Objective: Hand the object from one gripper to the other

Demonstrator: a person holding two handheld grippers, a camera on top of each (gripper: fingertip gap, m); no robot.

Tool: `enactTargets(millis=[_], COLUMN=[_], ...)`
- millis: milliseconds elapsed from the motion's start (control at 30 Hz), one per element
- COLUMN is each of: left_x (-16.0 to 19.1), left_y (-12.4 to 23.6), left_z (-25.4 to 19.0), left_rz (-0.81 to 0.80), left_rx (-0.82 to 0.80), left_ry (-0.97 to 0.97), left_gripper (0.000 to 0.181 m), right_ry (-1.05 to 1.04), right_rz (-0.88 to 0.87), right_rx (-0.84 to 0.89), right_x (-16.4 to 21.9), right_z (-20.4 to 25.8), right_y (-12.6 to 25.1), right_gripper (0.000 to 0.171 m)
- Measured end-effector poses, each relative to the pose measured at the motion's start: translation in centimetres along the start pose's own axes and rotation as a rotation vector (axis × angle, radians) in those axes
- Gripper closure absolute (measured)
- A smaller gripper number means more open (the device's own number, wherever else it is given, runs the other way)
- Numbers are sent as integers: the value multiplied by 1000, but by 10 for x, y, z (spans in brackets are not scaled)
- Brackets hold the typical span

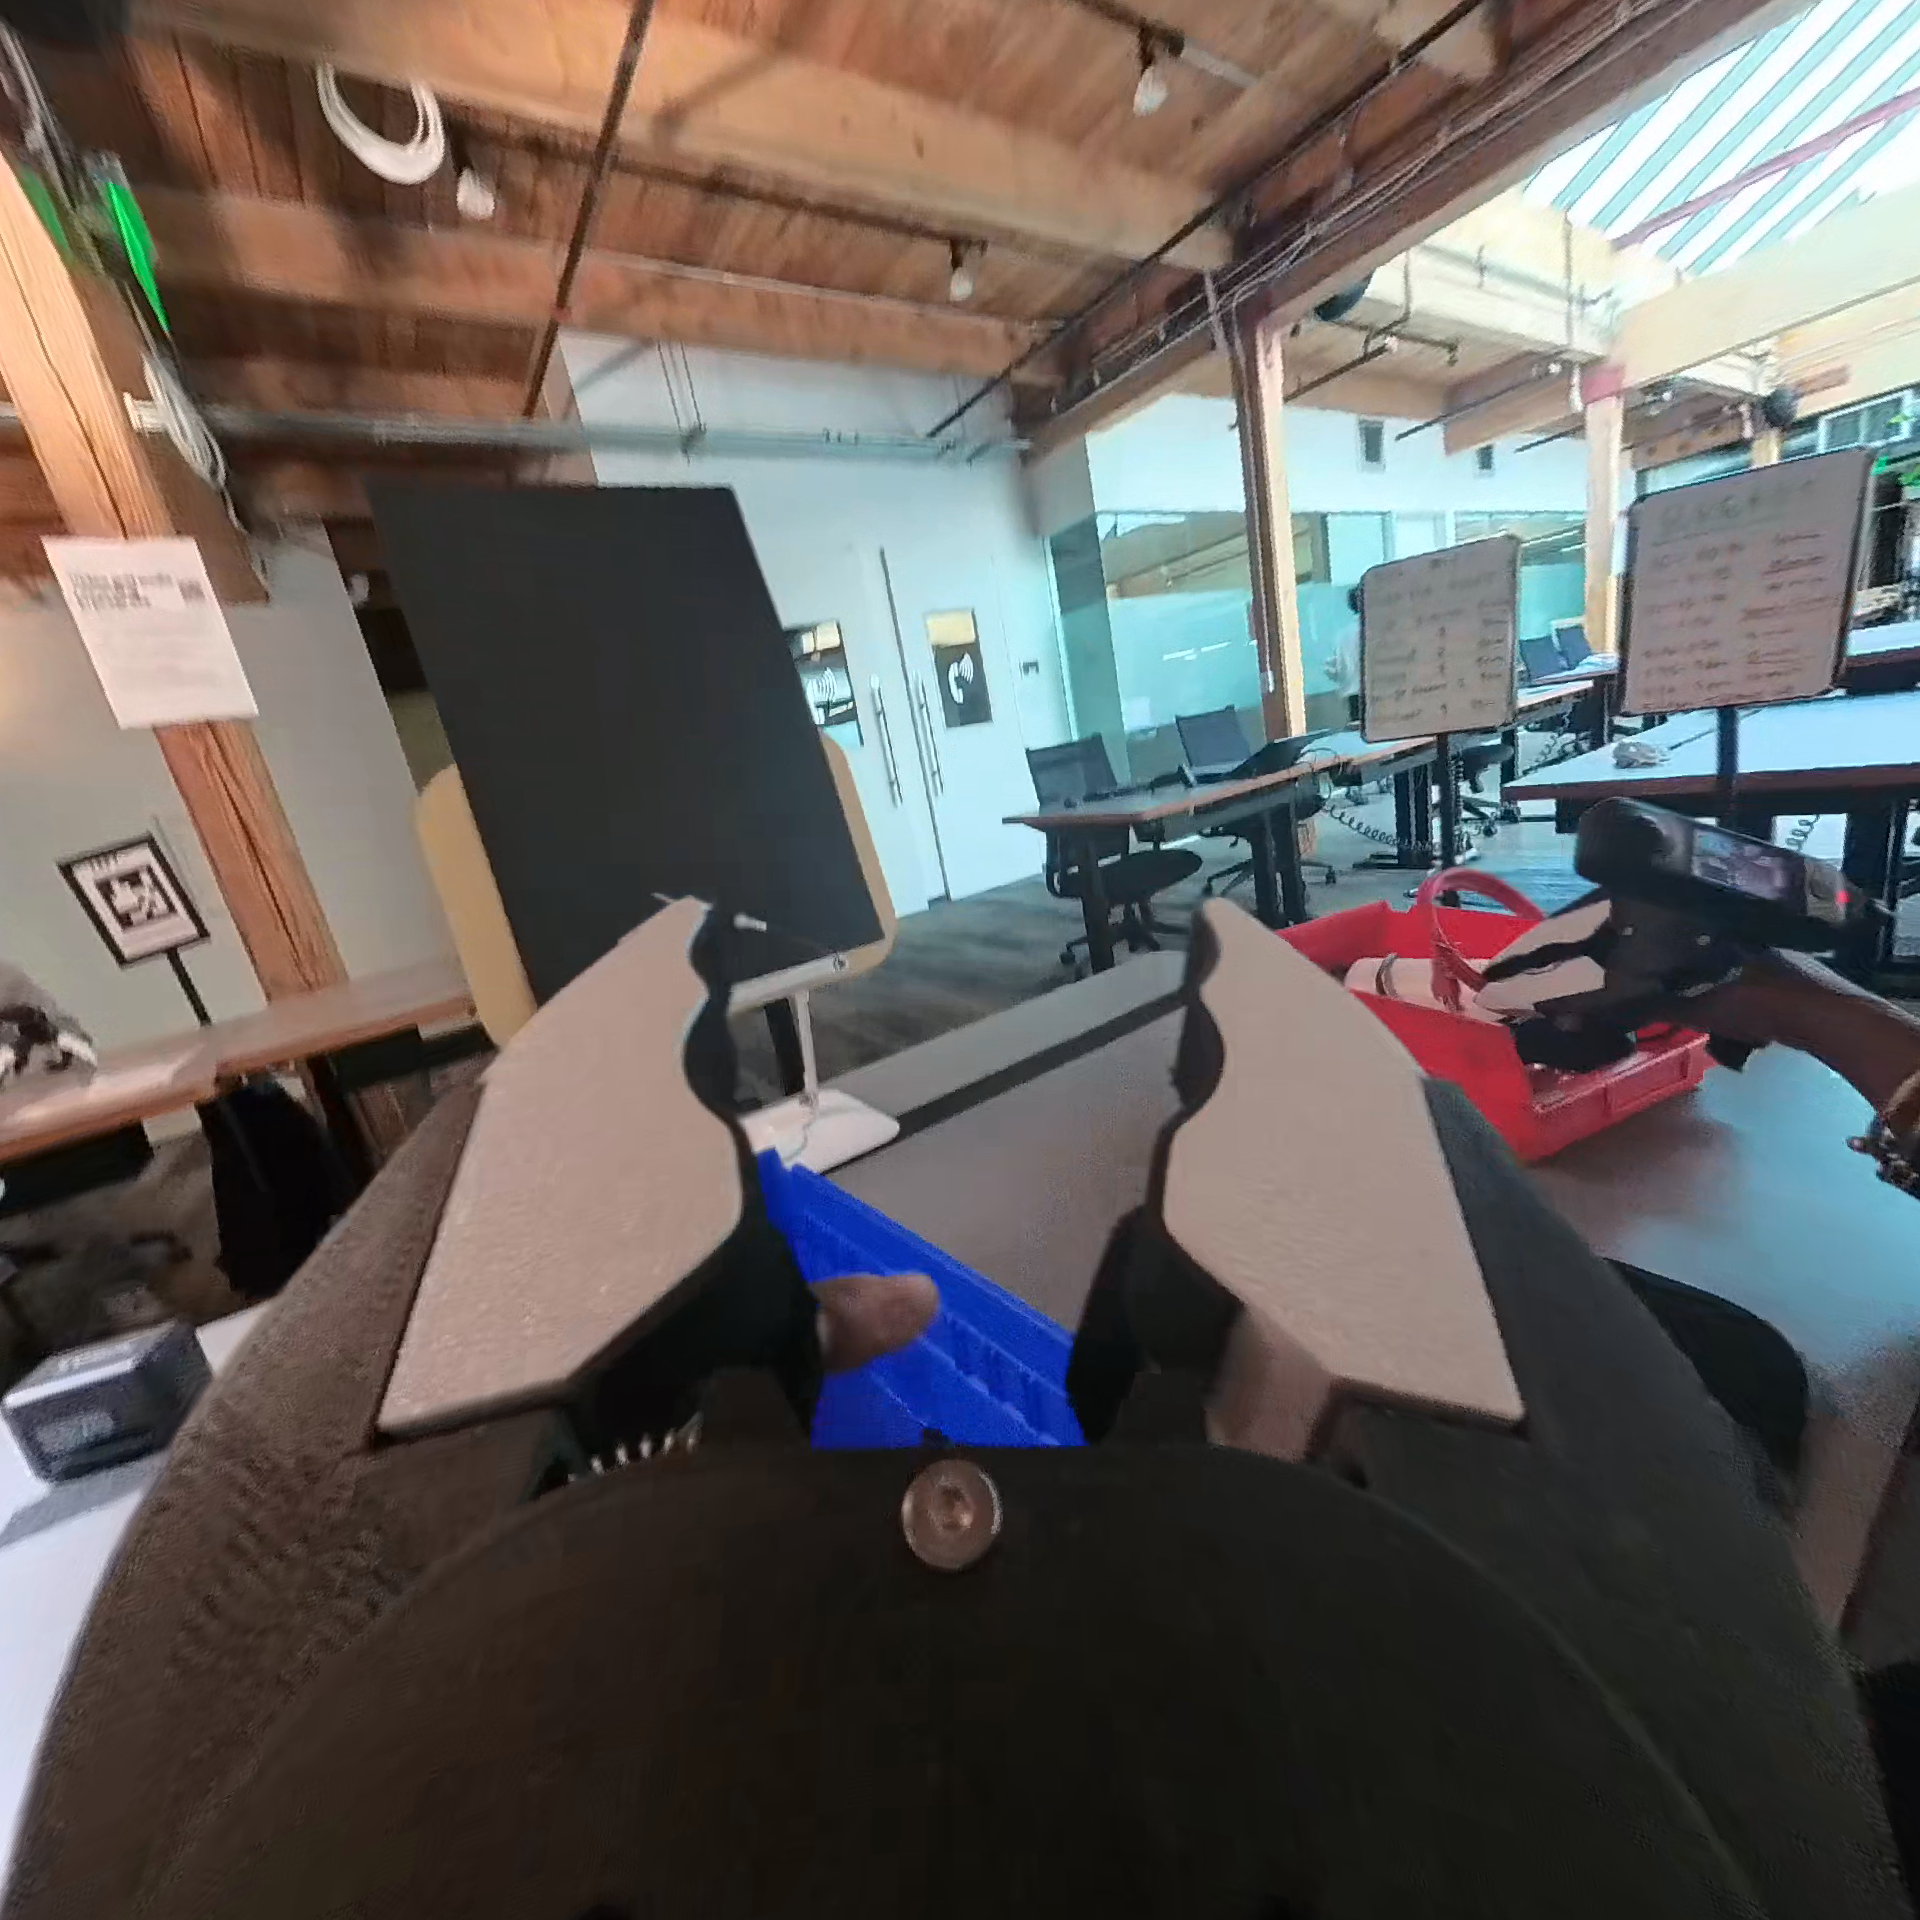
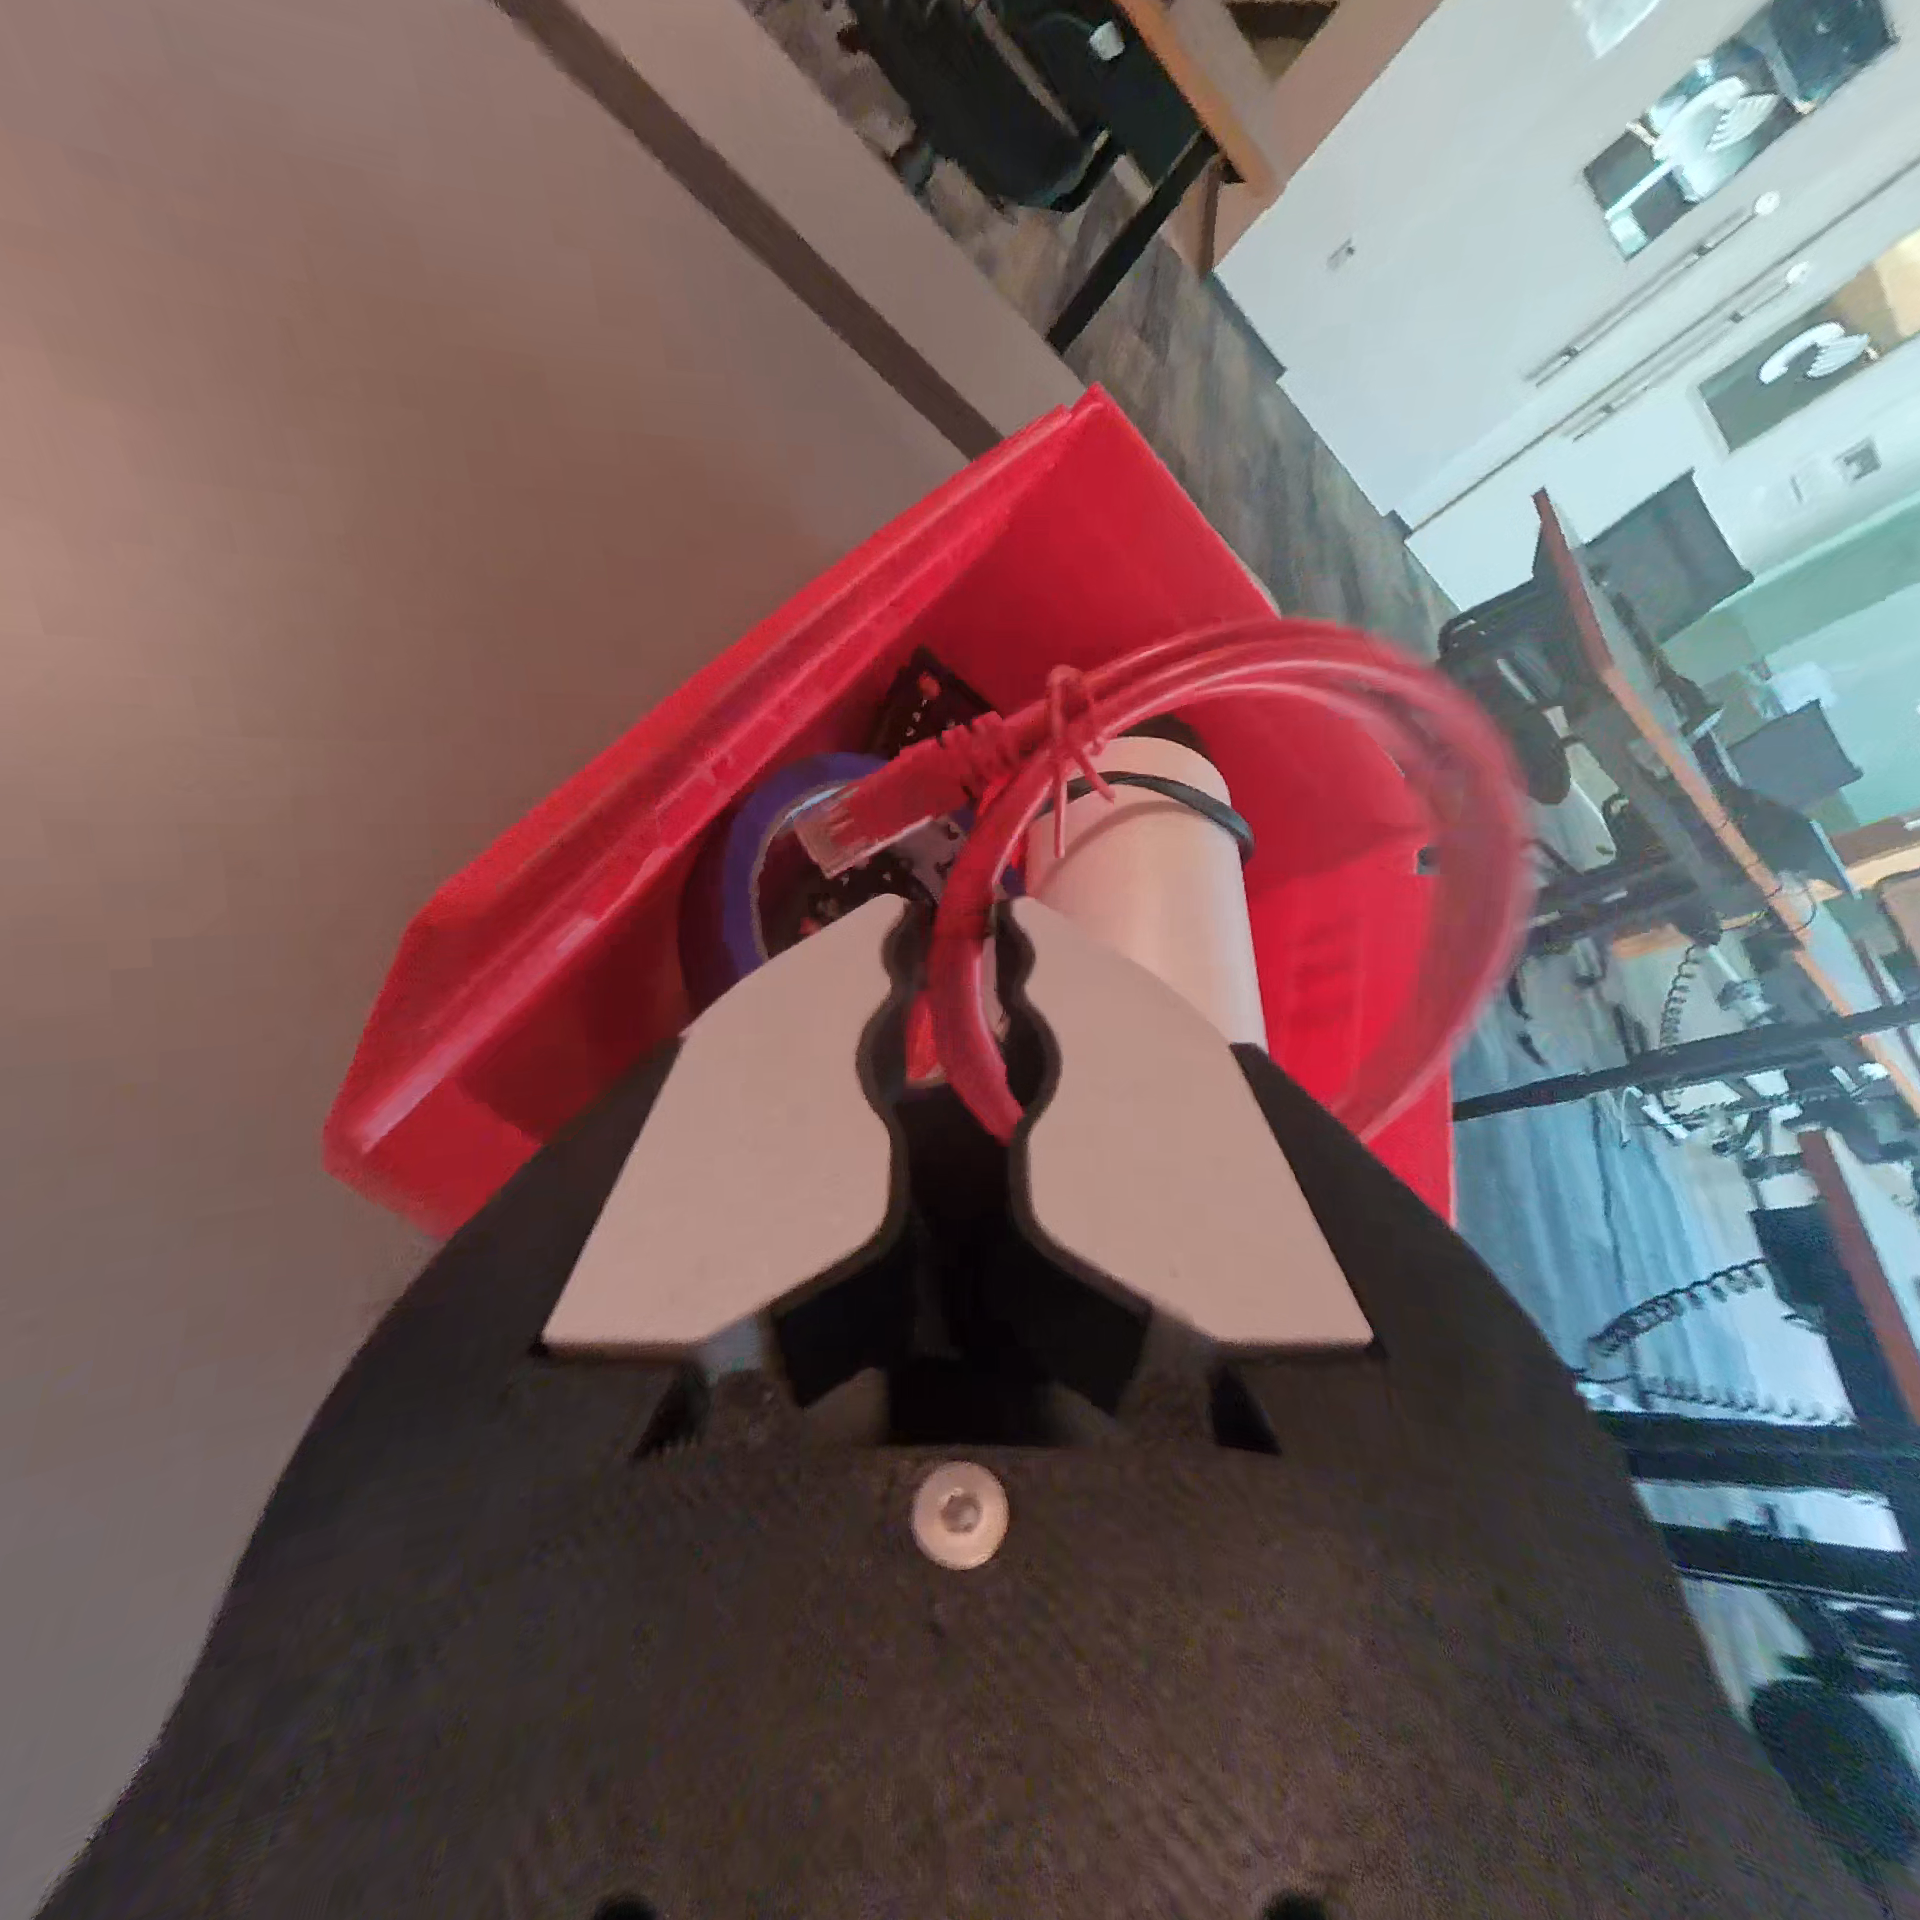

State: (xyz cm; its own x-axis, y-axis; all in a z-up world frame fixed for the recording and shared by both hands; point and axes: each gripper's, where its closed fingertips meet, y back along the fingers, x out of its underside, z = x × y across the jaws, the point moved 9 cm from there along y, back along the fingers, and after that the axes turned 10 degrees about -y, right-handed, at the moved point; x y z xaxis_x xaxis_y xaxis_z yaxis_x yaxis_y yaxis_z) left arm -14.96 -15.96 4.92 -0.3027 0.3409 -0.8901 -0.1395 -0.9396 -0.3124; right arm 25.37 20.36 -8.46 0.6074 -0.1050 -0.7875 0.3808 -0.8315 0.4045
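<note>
Right wrist view, right gripper [image 2: 951, 925] clamped on coiled red network cable [image 2: 1351, 790] over red bin [image 2: 644, 831]; left gripper [image 1: 951, 940] spread wide, holding nothing, blue bin [image 1: 935, 1309] below

Timber-beamed ceiling [image 1: 790, 156], white walls [image 1: 790, 436], 2 whiteboards [image 1: 1439, 649], desks [image 1: 1195, 805], grey carpet floor [image 1: 987, 945].

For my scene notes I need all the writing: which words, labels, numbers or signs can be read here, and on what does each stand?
No text can be read clearly.
White paper sheet on the wooden post: print blurred.
Framed sign on a stand: blurred.
Nearer whiteboard: handwriting too small.
Farther whiteboard: handwriting too small.
Door sign: a pictogram only, no words.
Dark box: label blurred.
</note>
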Motion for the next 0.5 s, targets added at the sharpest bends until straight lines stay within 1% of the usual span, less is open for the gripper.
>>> enactTargets(millis=[33,67,167,233,300,367,400,467,500], left_x=[2,5,10,11,10,10,9,10,12], left_y=[-2,-3,-7,-7,-6,-4,-3,-2,-3], left_z=[2,4,10,14,17,23,25,29,30], left_rz=[13,19,-8,-56,-90,-104,-111,-122,-119], left_rx=[-8,-13,-32,-56,-87,-148,-174,-213,-219], left_ry=[22,43,85,94,81,56,45,32,30], left_gripper=[89,81,60,56,52,46,42,37,37], right_ry=[-39,-81,-244,-370,-482,-603,-644,-701,-700], right_rz=[-25,-54,-198,-333,-501,-724,-834,-1095,-1196], right_rx=[4,-1,25,62,101,70,65,152,191], right_x=[0,-1,-7,-12,-21,-36,-42,-48,-50], right_z=[-2,-5,-18,-27,-37,-42,-45,-51,-51], right_y=[0,1,13,25,43,67,81,115,131], right_gripper=[151,142,100,75,55,26,26,25,25])
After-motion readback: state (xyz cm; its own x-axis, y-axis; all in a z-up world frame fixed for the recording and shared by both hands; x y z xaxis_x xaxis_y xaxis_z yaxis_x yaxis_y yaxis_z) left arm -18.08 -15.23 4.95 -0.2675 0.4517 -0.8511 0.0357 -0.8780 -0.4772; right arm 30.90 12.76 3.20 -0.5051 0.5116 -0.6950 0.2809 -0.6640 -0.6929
